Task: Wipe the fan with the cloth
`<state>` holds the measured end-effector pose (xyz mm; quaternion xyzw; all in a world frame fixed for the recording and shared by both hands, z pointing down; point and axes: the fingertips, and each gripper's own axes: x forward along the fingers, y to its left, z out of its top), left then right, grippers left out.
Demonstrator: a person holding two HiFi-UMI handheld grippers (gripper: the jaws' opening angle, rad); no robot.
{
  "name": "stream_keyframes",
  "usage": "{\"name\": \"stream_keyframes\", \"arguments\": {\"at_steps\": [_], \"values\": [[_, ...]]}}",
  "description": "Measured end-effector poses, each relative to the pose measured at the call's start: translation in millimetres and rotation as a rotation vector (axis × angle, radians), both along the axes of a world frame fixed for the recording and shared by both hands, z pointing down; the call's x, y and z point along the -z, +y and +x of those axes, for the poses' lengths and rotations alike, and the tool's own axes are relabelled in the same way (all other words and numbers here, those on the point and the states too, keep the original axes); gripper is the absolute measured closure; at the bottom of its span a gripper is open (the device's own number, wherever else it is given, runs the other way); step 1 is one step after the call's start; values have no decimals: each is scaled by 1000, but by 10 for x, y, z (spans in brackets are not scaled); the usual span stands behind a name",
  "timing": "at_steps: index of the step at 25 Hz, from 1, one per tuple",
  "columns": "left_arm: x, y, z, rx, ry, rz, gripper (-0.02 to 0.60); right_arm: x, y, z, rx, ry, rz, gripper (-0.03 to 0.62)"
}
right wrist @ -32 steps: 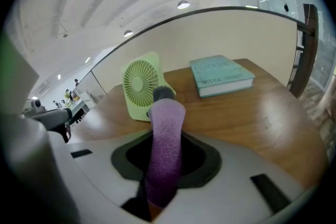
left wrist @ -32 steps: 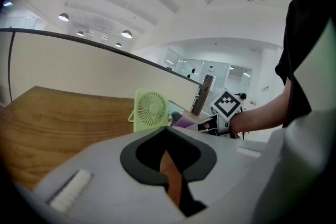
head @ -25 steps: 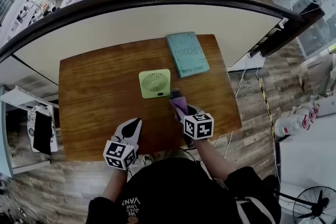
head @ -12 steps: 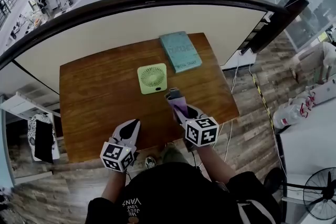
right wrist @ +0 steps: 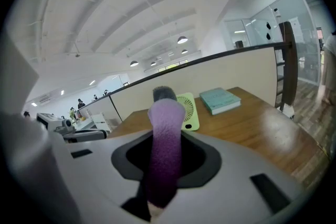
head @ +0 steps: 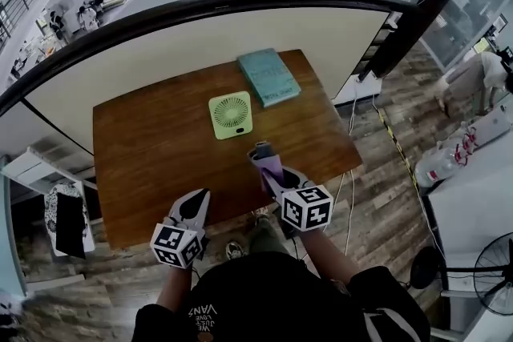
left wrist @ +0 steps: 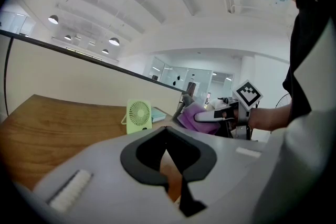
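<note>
Head view shows the fan (head: 231,114) standing mid-worktop (head: 144,148), just beside a book (head: 268,76). The right gripper (head: 264,151) has its fingers pinched on a folded purple cloth (head: 271,166), which points toward the fan but hangs apart from it, over the near half of the worktop. The left gripper (head: 198,203) hovers at the near edge, fingers closed together with nothing between them. By my reading the wiping has not begun: the cloth has yet to reach the fan, so the whole wipe is left.
</note>
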<state>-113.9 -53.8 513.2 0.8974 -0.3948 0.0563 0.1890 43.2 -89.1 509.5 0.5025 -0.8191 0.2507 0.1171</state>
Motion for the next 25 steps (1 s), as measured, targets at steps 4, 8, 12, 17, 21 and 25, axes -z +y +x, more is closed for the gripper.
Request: {"name": "stream_keyframes", "arguments": {"at_steps": [4, 8, 12, 17, 21, 25], "values": [[45, 114, -18, -12, 12, 13, 571, 35, 183, -39, -8, -5, 10, 496], [69, 208, -18, -20, 17, 22, 571, 73, 340, -60, -12, -12, 22, 496], [87, 269, -29, -8, 26, 27, 571, 132, 459, -73, -13, -15, 35, 496], [114, 332, -38, 7, 29, 38, 571, 167, 570, -115, -3, -15, 41, 496], [146, 371, -56, 20, 35, 46, 571, 139, 627, -120, -8, -6, 36, 496], [163, 405, -75, 29, 36, 53, 571, 116, 662, -129, -7, 1, 31, 496]]}}
